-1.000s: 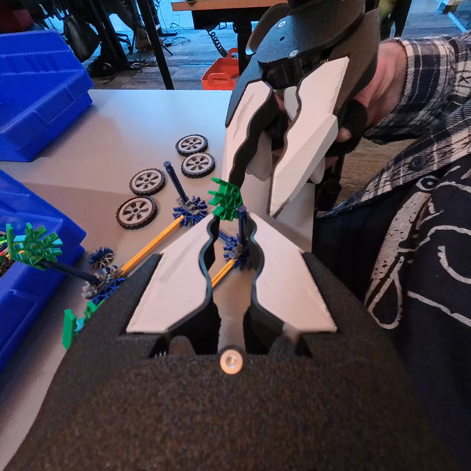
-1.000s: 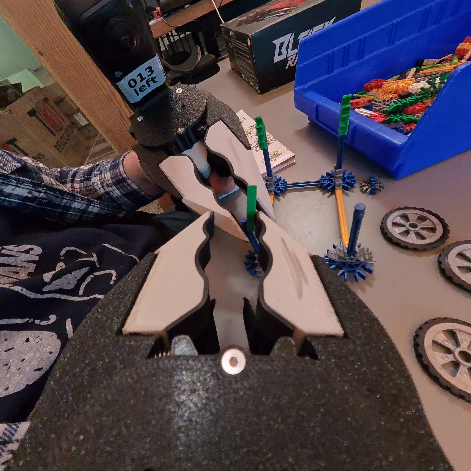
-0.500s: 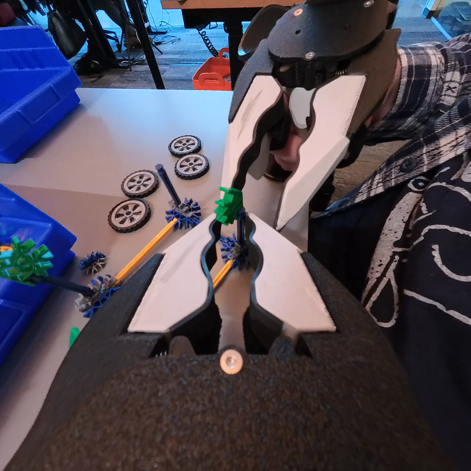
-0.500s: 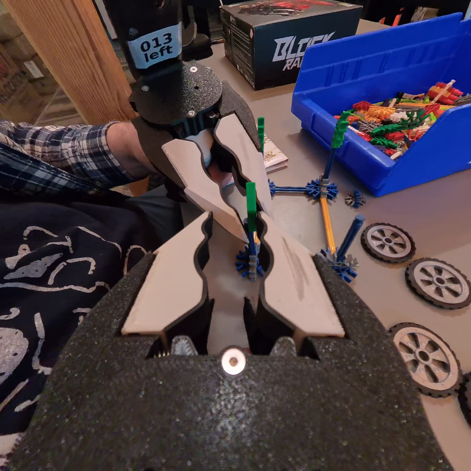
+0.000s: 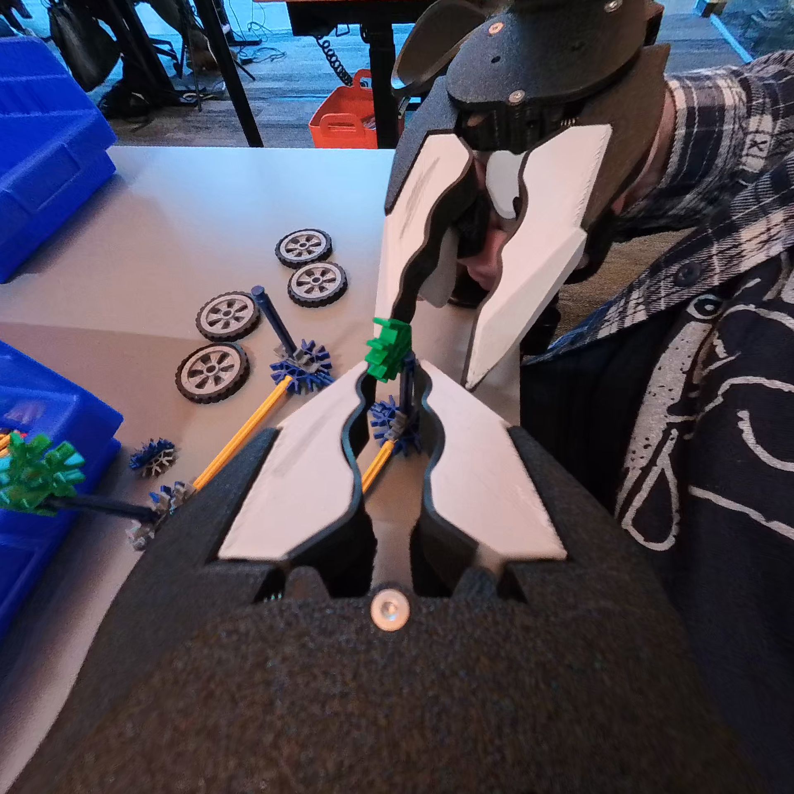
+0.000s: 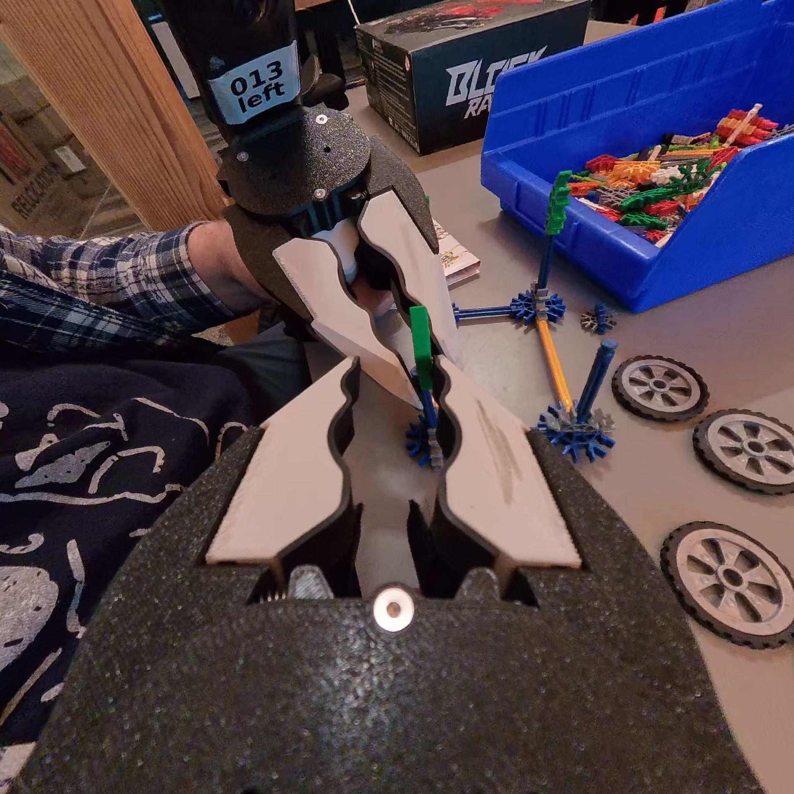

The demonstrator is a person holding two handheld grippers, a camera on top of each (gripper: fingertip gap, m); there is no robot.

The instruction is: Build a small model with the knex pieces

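While four loose wheels lie on the grey table, your left gripper pinches the upright blue rod under a green connector; your right gripper stands parted around that same connector, near the blue bin.

My left hand-held gripper covers most of the yellow rod. The lowest wheel runs off the frame's right edge. Whether either hand-held gripper pinches anything, I cannot tell.
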